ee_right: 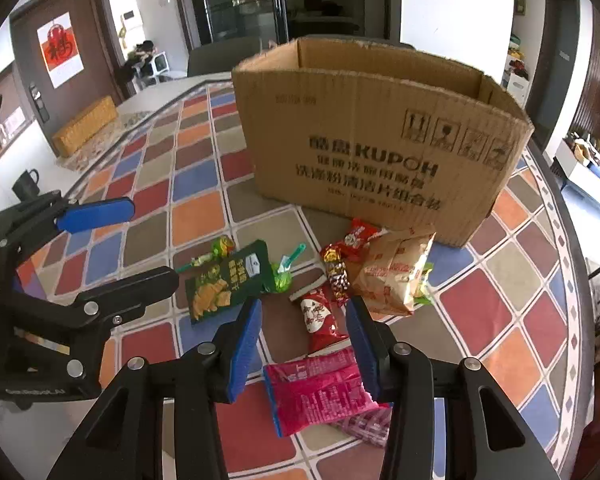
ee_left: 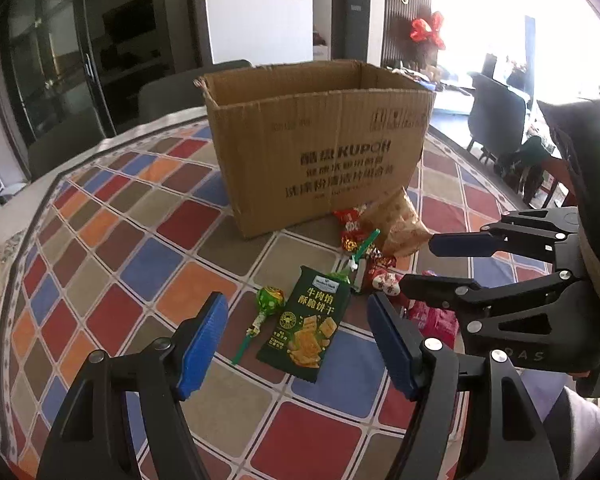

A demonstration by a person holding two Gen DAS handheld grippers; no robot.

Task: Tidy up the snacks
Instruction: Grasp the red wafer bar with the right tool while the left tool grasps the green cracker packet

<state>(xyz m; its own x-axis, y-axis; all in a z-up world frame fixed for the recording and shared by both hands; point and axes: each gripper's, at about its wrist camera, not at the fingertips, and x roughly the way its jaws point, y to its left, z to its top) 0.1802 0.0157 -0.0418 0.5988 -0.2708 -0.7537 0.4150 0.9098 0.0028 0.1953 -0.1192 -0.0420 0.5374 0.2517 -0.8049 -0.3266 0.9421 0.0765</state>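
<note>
An open cardboard box [ee_left: 320, 140] [ee_right: 372, 136] stands on the checked tablecloth [ee_left: 112, 248]. In front of it lie loose snacks: a dark green biscuit packet [ee_left: 308, 320] [ee_right: 228, 280], a green lollipop [ee_left: 270, 300] [ee_right: 224, 246], a tan bag [ee_left: 404, 220] [ee_right: 396, 276], a red packet [ee_right: 320, 316] and a pink packet [ee_right: 316, 392]. My left gripper [ee_left: 296, 344] [ee_right: 154, 242] is open above the green packet and lollipop. My right gripper [ee_right: 304, 346] [ee_left: 420, 264] is open above the red and pink packets, gripping nothing.
A second lollipop [ee_right: 284, 276] and small red candies [ee_right: 360, 236] lie among the snacks. A black mug [ee_right: 26, 184] and a woven yellow box [ee_right: 86, 126] sit at the table's far left. Dark chairs [ee_left: 496, 112] stand beyond the round table edge.
</note>
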